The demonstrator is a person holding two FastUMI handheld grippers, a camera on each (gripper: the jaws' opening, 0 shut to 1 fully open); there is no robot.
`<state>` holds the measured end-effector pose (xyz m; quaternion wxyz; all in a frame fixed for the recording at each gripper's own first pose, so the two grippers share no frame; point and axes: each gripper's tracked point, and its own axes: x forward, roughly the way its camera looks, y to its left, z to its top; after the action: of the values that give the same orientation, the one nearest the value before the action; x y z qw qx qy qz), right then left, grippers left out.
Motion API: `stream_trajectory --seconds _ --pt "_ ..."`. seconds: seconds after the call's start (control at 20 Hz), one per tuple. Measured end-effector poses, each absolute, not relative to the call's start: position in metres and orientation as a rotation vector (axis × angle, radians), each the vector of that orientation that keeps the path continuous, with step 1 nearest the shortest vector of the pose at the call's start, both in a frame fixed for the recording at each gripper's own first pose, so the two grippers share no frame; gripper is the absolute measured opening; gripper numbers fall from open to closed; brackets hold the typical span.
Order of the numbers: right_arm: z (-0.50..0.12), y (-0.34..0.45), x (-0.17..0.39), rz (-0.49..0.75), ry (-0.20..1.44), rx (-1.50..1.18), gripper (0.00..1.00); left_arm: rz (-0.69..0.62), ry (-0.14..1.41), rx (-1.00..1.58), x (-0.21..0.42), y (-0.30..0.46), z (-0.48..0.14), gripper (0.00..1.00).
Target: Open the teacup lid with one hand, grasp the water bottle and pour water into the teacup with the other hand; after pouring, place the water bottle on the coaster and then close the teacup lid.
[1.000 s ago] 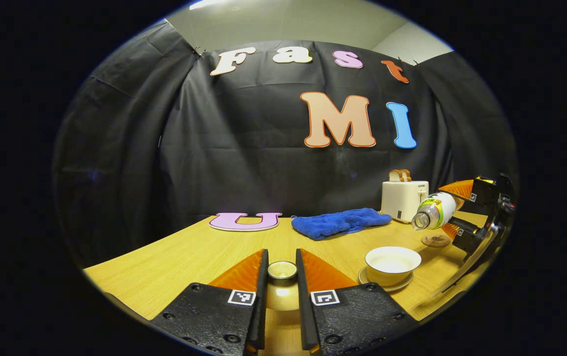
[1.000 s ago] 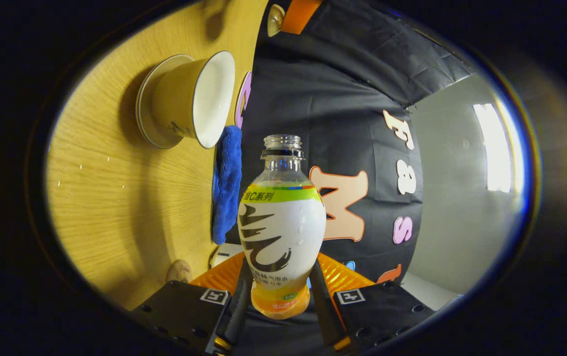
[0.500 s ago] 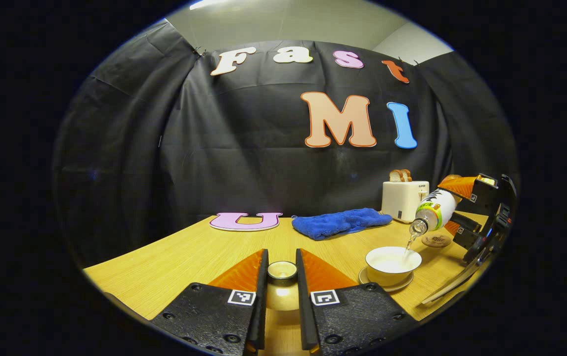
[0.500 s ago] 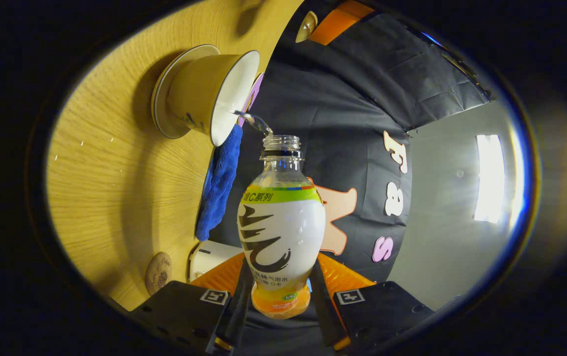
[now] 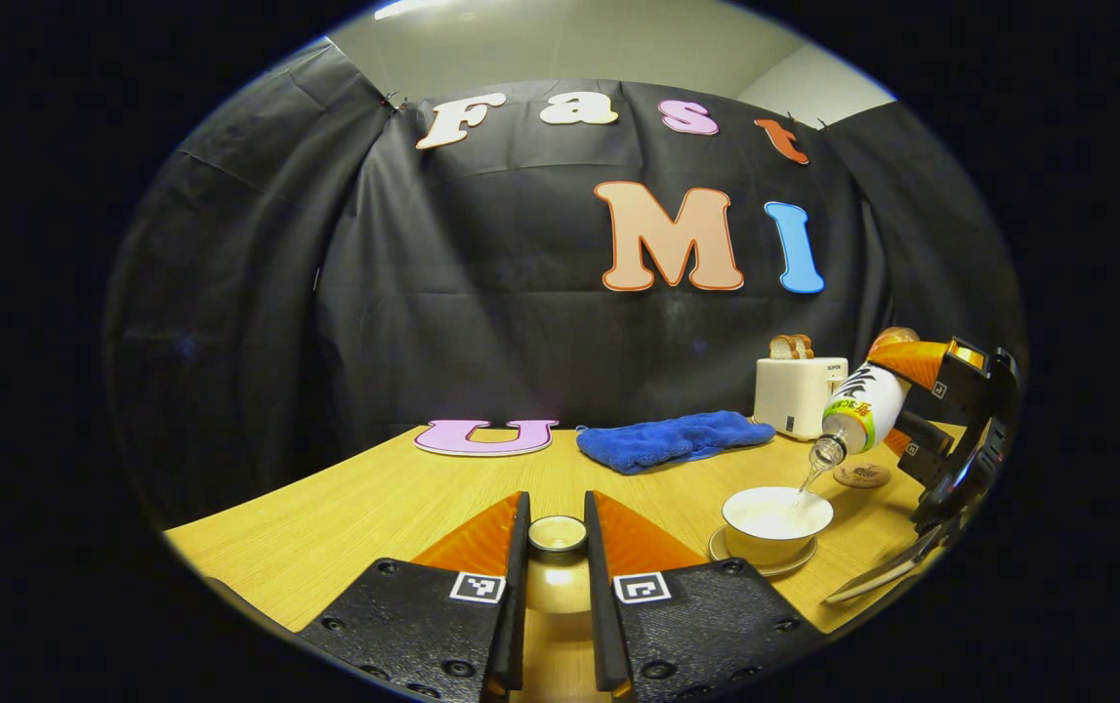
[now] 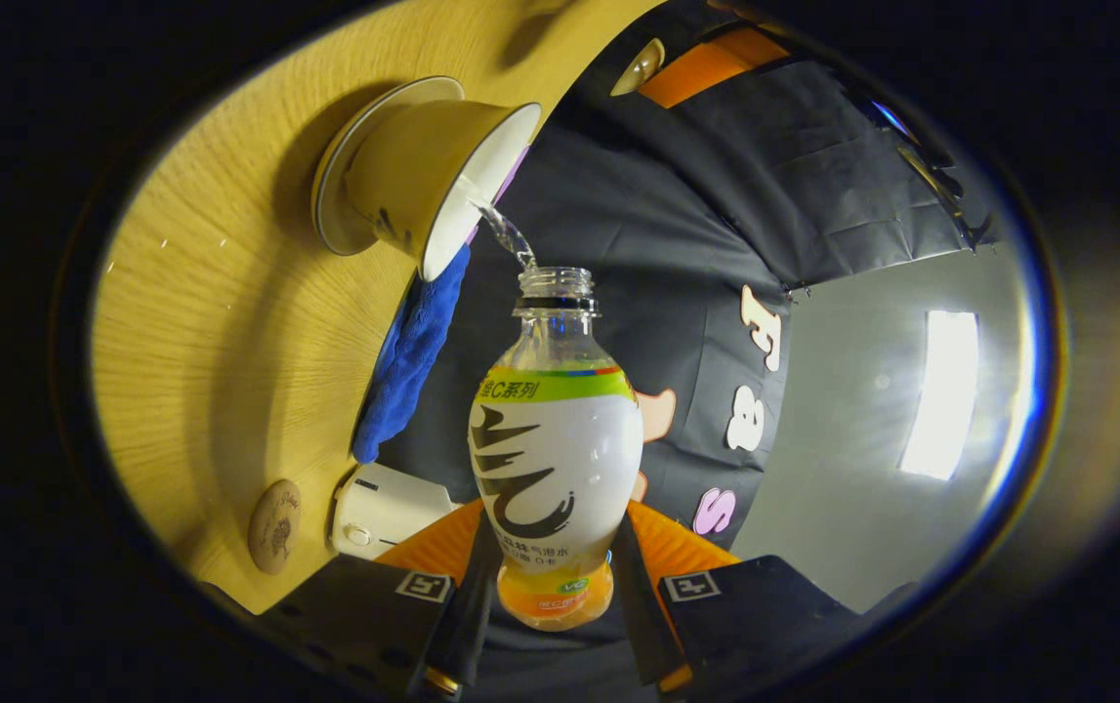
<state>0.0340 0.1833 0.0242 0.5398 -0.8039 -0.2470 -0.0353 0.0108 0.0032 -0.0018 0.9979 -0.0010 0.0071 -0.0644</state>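
Over the wooden table [image 5: 403,508], the right tool [image 6: 550,596], clamping the bottle [image 6: 556,459], tips it, pouring into the teacup [image 5: 775,517].

Lower half of teacup lid [image 5: 558,533] hidden between own fingers, bottom centre. Coaster [image 5: 861,475] print too small to make out, right side. Bottle [image 6: 556,459] base covered by fingers, bottom centre.

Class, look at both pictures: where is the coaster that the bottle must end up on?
The coaster lies bare on the table at the right of the left gripper view, beyond the teacup, under the tilted water bottle and in front of the toaster.

Water bottle [image 6: 556,444] label: "C系列", "VC"; rest illegible.
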Motion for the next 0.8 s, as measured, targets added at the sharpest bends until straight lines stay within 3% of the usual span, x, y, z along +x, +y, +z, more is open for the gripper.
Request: stream_trajectory --seconds 0.5,0.8 --pt "0.026 0.184 0.034 -0.092 -0.640 -1.934 0.65 -0.125 0.014 -0.002 0.011 0.004 -0.003 0.26" --pt "0.009 0.173 0.042 0.074 -0.386 -1.663 0.61 -0.124 0.014 -0.001 0.011 0.004 -0.002 0.26"
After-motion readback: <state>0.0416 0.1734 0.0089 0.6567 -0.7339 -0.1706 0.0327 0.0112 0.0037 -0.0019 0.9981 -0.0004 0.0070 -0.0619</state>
